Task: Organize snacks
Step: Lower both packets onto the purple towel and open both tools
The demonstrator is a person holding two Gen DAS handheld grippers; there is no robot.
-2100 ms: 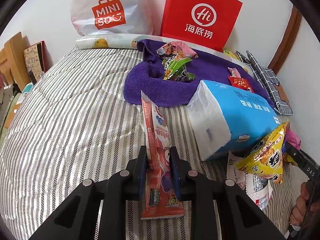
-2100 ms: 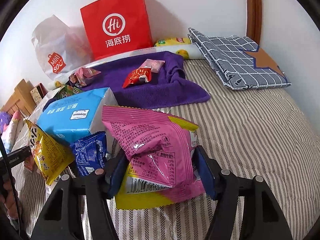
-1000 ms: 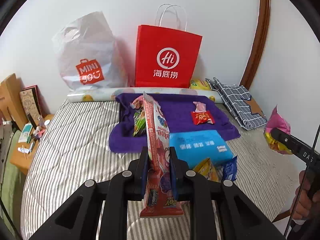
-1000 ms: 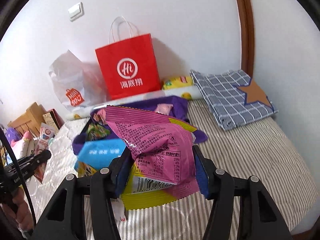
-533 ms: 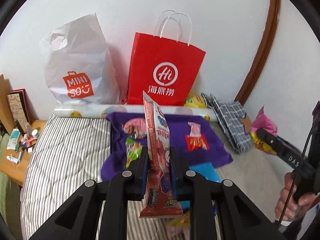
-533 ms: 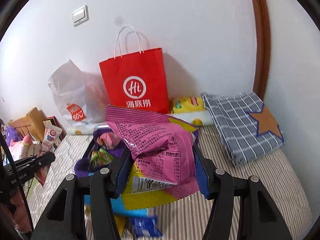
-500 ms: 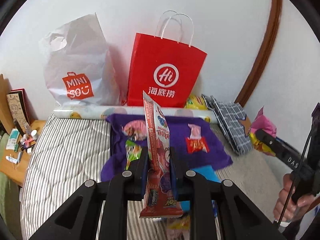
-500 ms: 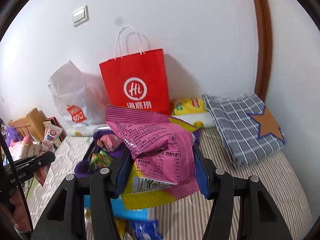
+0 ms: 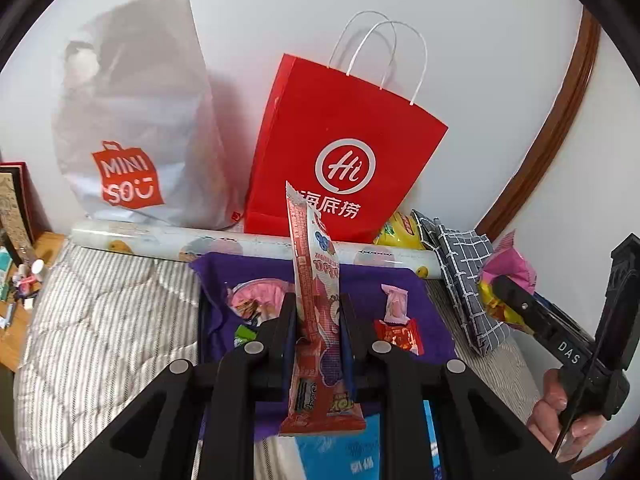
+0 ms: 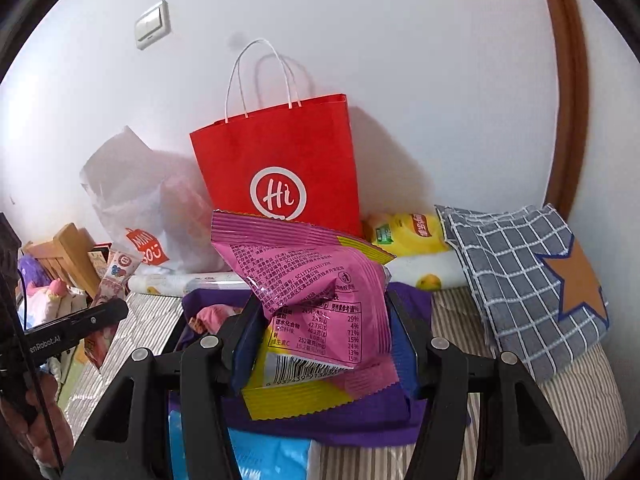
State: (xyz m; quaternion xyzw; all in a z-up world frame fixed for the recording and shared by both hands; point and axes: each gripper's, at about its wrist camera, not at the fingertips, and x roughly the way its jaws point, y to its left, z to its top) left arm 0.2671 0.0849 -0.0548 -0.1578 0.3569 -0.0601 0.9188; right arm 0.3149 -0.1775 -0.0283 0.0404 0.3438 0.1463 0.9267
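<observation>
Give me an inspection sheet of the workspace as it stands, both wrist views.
Surface: striped quilt with a purple towel spread on it.
Job's things: red stick pack upright in the left gripper; pink chip bag in the right gripper; small red packet and pink candy on the towel.
Clutter: blue tissue pack, checked cushion, yellow bag.
Grippers: both shut on their snacks.
Cables: thin black cable beside the right hand.
Surroundings: red paper bag and white plastic bag against the wall; light switch.
</observation>
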